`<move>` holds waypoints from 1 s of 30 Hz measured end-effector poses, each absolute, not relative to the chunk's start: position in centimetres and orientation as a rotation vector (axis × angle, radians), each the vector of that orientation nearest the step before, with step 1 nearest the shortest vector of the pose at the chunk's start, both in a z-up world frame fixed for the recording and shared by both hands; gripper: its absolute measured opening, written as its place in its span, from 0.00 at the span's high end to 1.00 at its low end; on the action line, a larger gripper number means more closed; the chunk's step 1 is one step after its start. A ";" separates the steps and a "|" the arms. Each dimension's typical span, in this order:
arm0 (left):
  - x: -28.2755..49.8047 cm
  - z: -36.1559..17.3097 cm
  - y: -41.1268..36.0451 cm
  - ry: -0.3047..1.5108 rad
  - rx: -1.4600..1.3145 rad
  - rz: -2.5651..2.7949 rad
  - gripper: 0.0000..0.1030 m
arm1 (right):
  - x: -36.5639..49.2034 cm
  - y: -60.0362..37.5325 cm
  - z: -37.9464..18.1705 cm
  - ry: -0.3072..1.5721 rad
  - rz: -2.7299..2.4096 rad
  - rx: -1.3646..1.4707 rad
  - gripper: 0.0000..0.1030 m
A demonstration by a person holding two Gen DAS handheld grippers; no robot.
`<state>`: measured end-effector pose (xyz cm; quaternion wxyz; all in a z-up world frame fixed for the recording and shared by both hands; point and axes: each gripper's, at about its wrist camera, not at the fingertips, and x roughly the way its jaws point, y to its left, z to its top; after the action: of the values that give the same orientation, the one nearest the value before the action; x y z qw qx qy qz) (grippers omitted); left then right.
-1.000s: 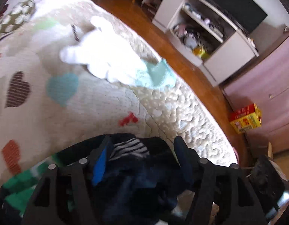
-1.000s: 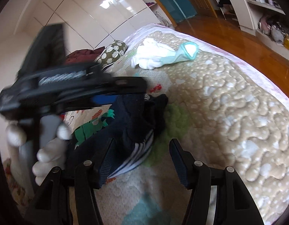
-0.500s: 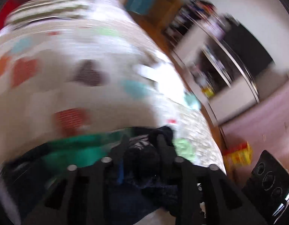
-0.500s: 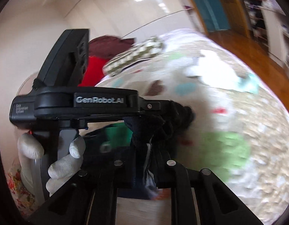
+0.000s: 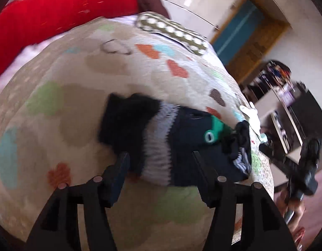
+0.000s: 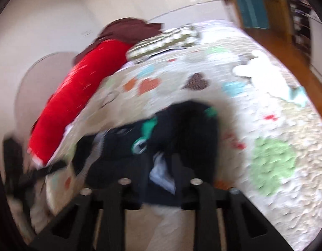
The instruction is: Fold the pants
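Lying stretched across the quilt (image 5: 81,104) of the bed, the pants (image 5: 181,138) are dark navy with a white-striped cuff and a green print with a round eye. In the left wrist view, the left tongs (image 5: 161,167) have just been opening and stand apart. The striped cuff end lies between the two fingers (image 5: 119,173), and the pads do not press on the cloth. In the right wrist view, the right tongs (image 6: 161,167) are nearly together and clamped on a fold of the pants (image 6: 181,129). This view is blurred, so the exact contact area cannot be told. A red pillow (image 5: 56,14) and a dotted pillow (image 5: 173,33) sit at the far end of the bed. A white garment (image 6: 263,77) lies on the quilt near the bed edge, well apart from the pants. Beyond the bed edge there is wooden floor (image 6: 290,52).
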<state>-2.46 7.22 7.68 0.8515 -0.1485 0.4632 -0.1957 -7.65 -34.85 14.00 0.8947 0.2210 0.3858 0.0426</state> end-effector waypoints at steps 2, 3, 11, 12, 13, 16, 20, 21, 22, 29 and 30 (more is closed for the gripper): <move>-2.7 7.1 8.5 0.978 -0.332 -0.368 0.43 | -5.8 -34.8 14.2 0.798 0.038 0.448 0.80; -2.9 6.9 9.1 0.978 -0.331 -0.348 0.43 | -4.7 -34.7 14.2 0.802 0.030 0.449 0.80; -3.6 5.5 15.3 0.991 -0.416 -0.186 0.36 | 1.5 -33.2 8.2 1.019 0.024 0.454 0.75; -3.6 5.3 16.1 0.986 -0.439 -0.174 0.36 | 1.6 -33.2 9.0 1.033 0.013 0.441 0.75; -3.6 5.2 16.7 0.982 -0.457 -0.166 0.36 | 1.2 -32.9 10.2 1.020 -0.005 0.414 0.75; -3.4 4.7 18.1 0.966 -0.521 -0.152 0.36 | -0.3 -30.7 13.8 0.936 -0.007 0.307 0.58; -3.3 4.1 18.6 0.966 -0.536 -0.155 0.36 | 0.2 -24.2 16.7 0.923 0.187 0.235 0.40; -3.4 4.0 18.6 0.970 -0.533 -0.158 0.36 | 0.8 -22.5 16.8 0.937 0.226 0.210 0.38; -3.5 3.8 18.7 0.972 -0.535 -0.159 0.36 | 1.5 -20.6 16.6 0.953 0.263 0.182 0.38; -4.1 3.2 19.6 0.973 -0.558 -0.168 0.36 | 7.4 -7.2 14.0 1.104 0.392 -0.069 0.27; -4.1 3.1 19.7 0.973 -0.562 -0.169 0.36 | 8.0 -5.8 13.3 1.130 0.375 -0.122 0.27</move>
<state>-4.11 19.70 3.12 0.8428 -0.2660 0.4609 -0.0802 7.96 -5.79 13.27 0.8263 -0.0574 0.5317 0.1765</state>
